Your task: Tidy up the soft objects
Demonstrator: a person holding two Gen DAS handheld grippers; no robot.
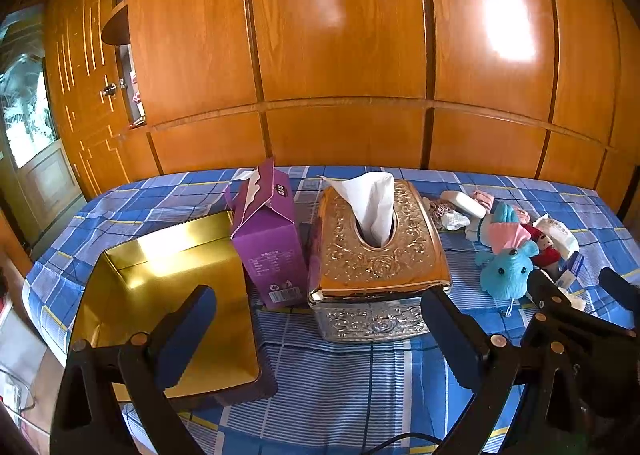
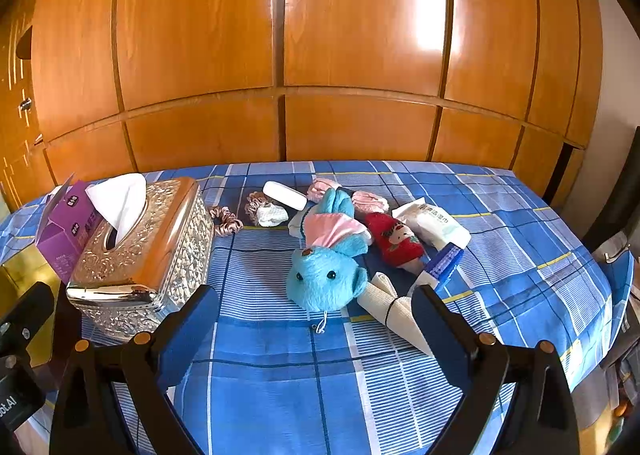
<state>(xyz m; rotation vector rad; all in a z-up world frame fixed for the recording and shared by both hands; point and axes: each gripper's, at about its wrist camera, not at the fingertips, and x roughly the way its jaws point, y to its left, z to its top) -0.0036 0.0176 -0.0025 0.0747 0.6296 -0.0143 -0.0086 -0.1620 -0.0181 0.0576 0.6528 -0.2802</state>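
Hovering above the blue plaid tablecloth, the right gripper and left gripper are both held with fingers spread apart, nothing clamped. Just beyond, a blue plush toy is seen lying beside a rolled cloth, right of the embossed tissue box; a red sock and scrunchie are found farther back.
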